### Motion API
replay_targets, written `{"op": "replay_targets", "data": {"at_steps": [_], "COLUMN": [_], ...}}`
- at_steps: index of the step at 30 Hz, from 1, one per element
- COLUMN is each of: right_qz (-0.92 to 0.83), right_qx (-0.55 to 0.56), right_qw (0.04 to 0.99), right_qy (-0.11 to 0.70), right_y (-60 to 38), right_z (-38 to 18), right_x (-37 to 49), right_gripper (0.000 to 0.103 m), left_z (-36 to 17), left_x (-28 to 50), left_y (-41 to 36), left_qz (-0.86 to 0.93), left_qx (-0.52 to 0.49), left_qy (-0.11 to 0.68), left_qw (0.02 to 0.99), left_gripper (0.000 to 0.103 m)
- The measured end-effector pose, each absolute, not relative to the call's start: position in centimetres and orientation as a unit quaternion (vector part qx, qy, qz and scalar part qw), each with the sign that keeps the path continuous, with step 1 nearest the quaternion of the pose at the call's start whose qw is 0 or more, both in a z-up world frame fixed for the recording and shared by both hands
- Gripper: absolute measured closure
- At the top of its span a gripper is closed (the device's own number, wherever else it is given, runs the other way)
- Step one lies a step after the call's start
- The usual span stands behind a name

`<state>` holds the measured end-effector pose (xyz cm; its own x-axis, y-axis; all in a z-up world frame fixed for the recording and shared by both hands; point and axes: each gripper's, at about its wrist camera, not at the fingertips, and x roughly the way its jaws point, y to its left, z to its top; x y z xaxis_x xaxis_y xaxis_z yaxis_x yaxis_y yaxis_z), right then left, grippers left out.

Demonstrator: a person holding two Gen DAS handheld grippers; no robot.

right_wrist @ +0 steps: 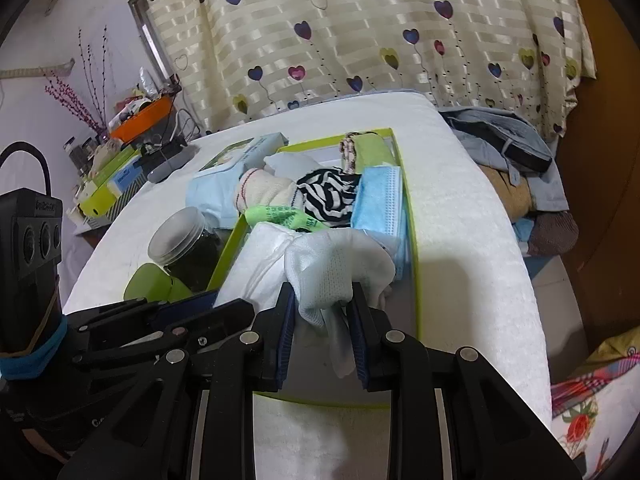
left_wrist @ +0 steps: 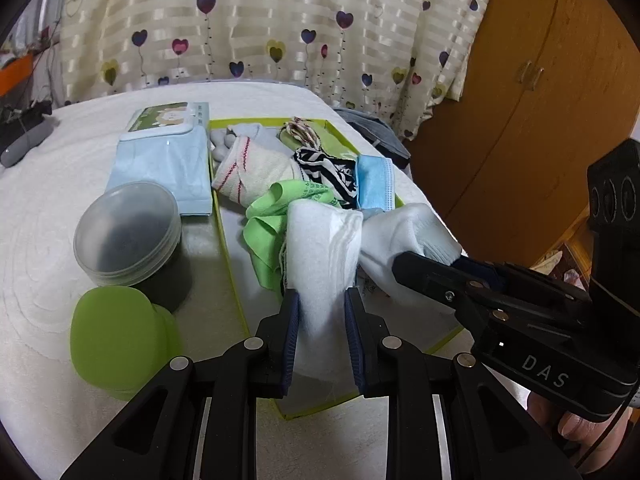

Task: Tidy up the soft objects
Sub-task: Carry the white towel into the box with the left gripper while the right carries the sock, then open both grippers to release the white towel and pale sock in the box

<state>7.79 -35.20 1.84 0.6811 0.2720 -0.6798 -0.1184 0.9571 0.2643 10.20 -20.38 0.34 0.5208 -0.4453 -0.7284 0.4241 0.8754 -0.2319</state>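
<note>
Left claw (left_wrist: 322, 300) clamps white cloth (left_wrist: 320, 248), right claw (right_wrist: 322, 296) clamps sock (right_wrist: 336, 268); holding both over green box (left_wrist: 228, 248) to drop in.

A home bedroom: heart-patterned curtain (left_wrist: 248, 28), wooden wardrobe (left_wrist: 532, 92).

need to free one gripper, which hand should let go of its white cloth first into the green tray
Right, probably: the right gripper holds the white sock low over bare floor of the green tray, while the left gripper's white cloth overlaps other items.
</note>
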Motion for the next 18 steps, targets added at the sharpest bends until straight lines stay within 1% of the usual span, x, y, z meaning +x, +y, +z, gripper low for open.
{"op": "replay_targets", "data": {"at_steps": [6, 8, 10, 11, 14, 18], "right_qz": [0.119, 0.123, 0.123, 0.123, 0.119, 0.122], "right_qx": [0.094, 0.093, 0.093, 0.095, 0.085, 0.072], "right_qw": [0.909, 0.908, 0.907, 0.908, 0.911, 0.914], "right_qy": [0.388, 0.389, 0.391, 0.390, 0.387, 0.380], "right_y": [-34.7, -34.6, -34.5, -34.5, -34.2, -33.6], "right_z": [1.5, 1.5, 1.4, 1.4, 1.7, 2.2], "right_x": [7.5, 7.3, 7.2, 7.1, 6.6, 5.8], "right_gripper": [0.076, 0.074, 0.074, 0.073, 0.068, 0.068], "left_z": [0.4, 0.5, 0.7, 0.9, 1.3, 2.0], "left_x": [9.7, 9.6, 9.2, 9.0, 8.7, 8.3], "left_y": [-19.8, -19.7, -19.5, -19.4, -19.2, -18.6], "left_qz": [-0.245, -0.245, -0.246, -0.248, -0.248, -0.247], "left_qx": [-0.022, -0.023, -0.021, -0.024, -0.022, -0.023], "left_qy": [0.422, 0.421, 0.416, 0.413, 0.407, 0.397], "left_qw": [0.872, 0.873, 0.875, 0.876, 0.879, 0.884], "left_gripper": [0.081, 0.081, 0.075, 0.074, 0.072, 0.071]}}
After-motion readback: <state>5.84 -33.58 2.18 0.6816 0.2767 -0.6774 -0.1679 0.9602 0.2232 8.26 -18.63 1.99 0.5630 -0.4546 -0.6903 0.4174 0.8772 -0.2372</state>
